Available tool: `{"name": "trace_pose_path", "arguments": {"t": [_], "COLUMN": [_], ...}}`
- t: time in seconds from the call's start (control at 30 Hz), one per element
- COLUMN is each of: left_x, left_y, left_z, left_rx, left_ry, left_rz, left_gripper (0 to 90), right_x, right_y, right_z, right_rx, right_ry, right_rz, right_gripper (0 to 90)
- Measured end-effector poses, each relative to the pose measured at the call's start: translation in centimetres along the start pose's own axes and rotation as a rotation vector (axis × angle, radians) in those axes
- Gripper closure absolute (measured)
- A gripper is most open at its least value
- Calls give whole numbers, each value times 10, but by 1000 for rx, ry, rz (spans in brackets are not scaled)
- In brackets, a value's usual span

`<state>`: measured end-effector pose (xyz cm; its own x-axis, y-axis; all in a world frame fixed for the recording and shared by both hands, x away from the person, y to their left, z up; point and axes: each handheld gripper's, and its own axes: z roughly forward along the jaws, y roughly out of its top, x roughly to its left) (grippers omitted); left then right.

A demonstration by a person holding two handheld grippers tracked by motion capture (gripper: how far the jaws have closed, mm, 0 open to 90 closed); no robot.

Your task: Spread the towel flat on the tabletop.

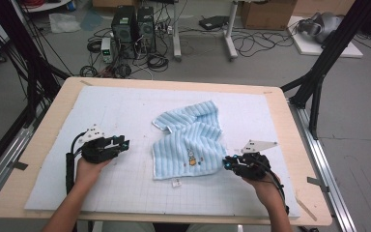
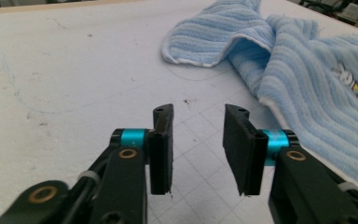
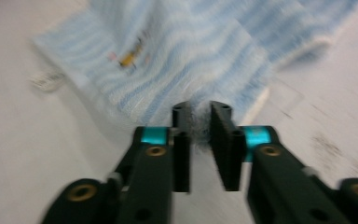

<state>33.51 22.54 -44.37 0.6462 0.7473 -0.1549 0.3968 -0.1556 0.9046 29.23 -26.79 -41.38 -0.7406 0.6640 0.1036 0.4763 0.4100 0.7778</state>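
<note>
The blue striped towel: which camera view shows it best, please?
The high view: the whole towel lies crumpled on the white mat. The left gripper view shows a sharp part with the rabbit picture; the right gripper view shows it close but blurred.

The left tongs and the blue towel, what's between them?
Just bare white mat, seen from the high view, between the left tongs and the blue towel.

A lab or robotics test room. The wooden table [image 1: 290,145] carries a white grid mat [image 1: 125,111] and stands between black frame struts [image 1: 328,53]. Behind the table, two black computer towers [image 1: 134,26] sit on the grey floor among loose cables [image 1: 251,43], with cardboard boxes [image 1: 265,13] farther back.
</note>
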Motion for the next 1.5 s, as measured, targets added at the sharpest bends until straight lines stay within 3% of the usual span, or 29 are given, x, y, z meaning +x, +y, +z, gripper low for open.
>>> {"name": "trace_pose_path", "arguments": {"t": [0.03, 0.07, 0.13, 0.17, 0.23, 0.37, 0.43, 0.53, 0.57, 0.6, 0.7, 0.83, 1.03, 1.07, 1.1, 1.17, 1.2, 1.23, 1.33, 1.5], "left_x": [0, -1, -3, -3, -6, -9, -9, -8, -7, -8, -8, -9, -12, -13, -14, -15, -15, -15, -16, -18], "left_y": [0, 0, 1, 1, 1, 2, 2, 2, 2, 1, 2, 2, 2, 2, 3, 4, 4, 5, 10, 24], "left_z": [0, 1, 2, 2, 5, 7, 7, 6, 6, 6, 6, 6, 9, 10, 12, 13, 13, 13, 16, 29], "left_rx": [0, -3, -2, -2, -4, 4, 6, 8, 8, 8, 12, 14, 20, 19, 19, 15, 15, 11, -2, 8], "left_ry": [0, 3, 9, 9, 11, 8, 7, 10, 10, 11, 7, 1, -13, -16, -19, -24, -24, -28, -39, -60], "left_rz": [0, -4, -5, -5, -8, -4, 2, -7, -6, -10, -5, -1, 4, 6, 13, 8, 8, 10, 0, -15], "left_gripper": [601, 601, 540, 527, 499, 478, 477, 476, 476, 477, 484, 494, 498, 502, 502, 501, 500, 498, 496, 485], "right_x": [0, 0, -5, -6, -6, -9, -6, 0, 3, 6, 15, 22, 28, 28, 25, 20, 20, 13, 5, 1], "right_y": [0, -1, -3, -3, -2, 2, 4, 4, 3, 3, -1, -15, -31, -32, -32, -29, -29, -23, -12, 2], "right_z": [0, -2, -1, 0, 7, 28, 40, 52, 51, 50, 45, 29, 7, 4, -3, -9, -9, -12, -6, 15], "right_rx": [0, -37, -88, -87, -71, -16, 20, 102, 96, 100, 119, 124, 144, 130, 62, -26, -26, -79, -110, -122], "right_ry": [0, 2, -65, -84, -170, -230, -212, -172, -160, -129, -57, 26, 77, 78, 59, 12, 12, -41, -125, -135], "right_rz": [0, 24, 73, 77, 83, 115, 106, 59, 49, 30, -24, -31, -40, -39, 20, 54, 54, 86, 128, 138], "right_gripper": [710, 667, 580, 565, 518, 492, 534, 732, 819, 849, 863, 862, 835, 744, 575, 434, 434, 339, 259, 215]}}
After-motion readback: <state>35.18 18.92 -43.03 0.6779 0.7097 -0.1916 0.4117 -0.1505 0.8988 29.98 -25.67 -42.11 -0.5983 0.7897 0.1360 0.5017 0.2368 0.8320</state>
